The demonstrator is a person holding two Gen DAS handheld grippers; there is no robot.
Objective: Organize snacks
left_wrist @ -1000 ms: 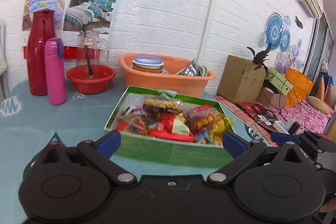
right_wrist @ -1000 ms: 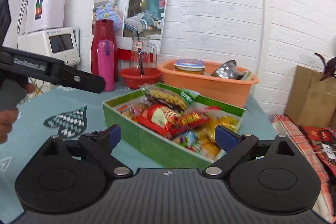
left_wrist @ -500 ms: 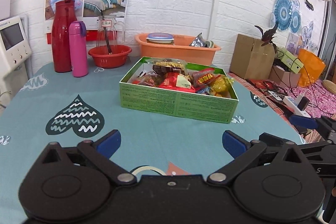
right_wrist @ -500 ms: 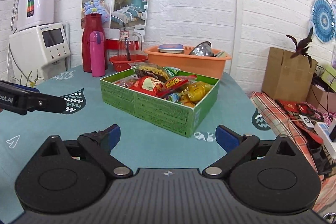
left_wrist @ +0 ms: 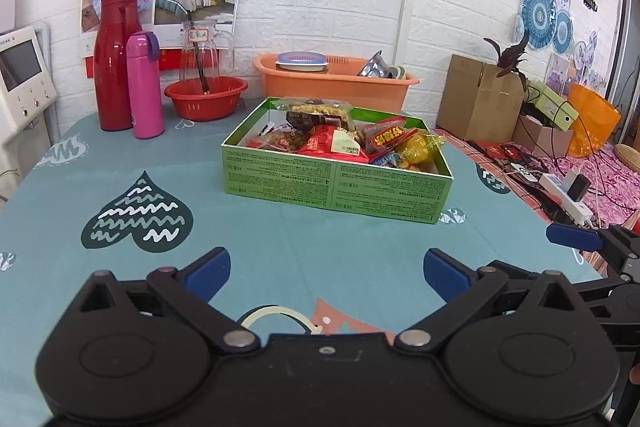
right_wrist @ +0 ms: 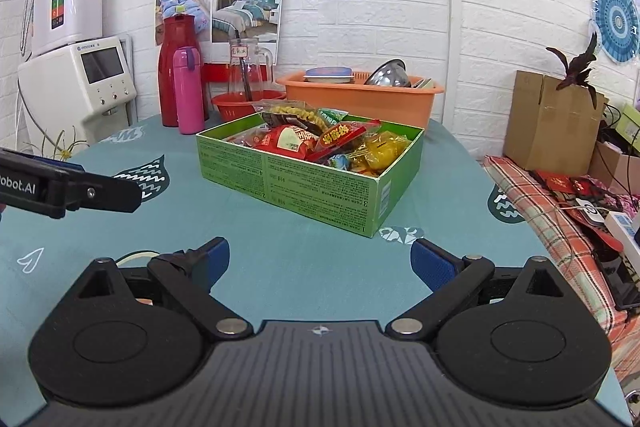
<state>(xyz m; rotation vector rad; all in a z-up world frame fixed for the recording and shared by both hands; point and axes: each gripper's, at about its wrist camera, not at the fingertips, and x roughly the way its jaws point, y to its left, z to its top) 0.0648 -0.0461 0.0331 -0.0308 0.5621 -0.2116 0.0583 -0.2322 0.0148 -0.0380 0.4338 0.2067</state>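
**Snacks boxed, little left on the cloth**

Looking close to finished: packets heaped inside the green box (left_wrist: pixel 338 187), which sits at 12 o'clock from the left gripper (left_wrist: pixel 326 269) and slightly toward 11 o'clock from the right gripper (right_wrist: pixel 320 263). Red packet (left_wrist: pixel 334 145) on top near the middle, yellow packet (right_wrist: pixel 384 145) toward the box's right end, a long dark packet (right_wrist: pixel 292 115) leaning at the far side. No loose snack visible on the tabletop (left_wrist: pixel 280 235); perhaps only tidying or shifting the box left, judged from this alone. Jaws of both grippers spread wide, holding nothing, well short of the box.

Behind the box, at about 10 o'clock: red jug (left_wrist: pixel 116 63) and pink flask (left_wrist: pixel 144 85) side by side, then a red bowl (left_wrist: pixel 206 99) with a glass pitcher (left_wrist: pixel 202 57) standing in it. At 12 o'clock beyond: orange basin (left_wrist: pixel 336 87) with dishes. Off the tabletop at 2 o'clock: cardboard box (left_wrist: pixel 478 97) and cables. Nothing between jaws and box; a pale ring (left_wrist: pixel 276 317) lies on the cloth just under the left gripper.
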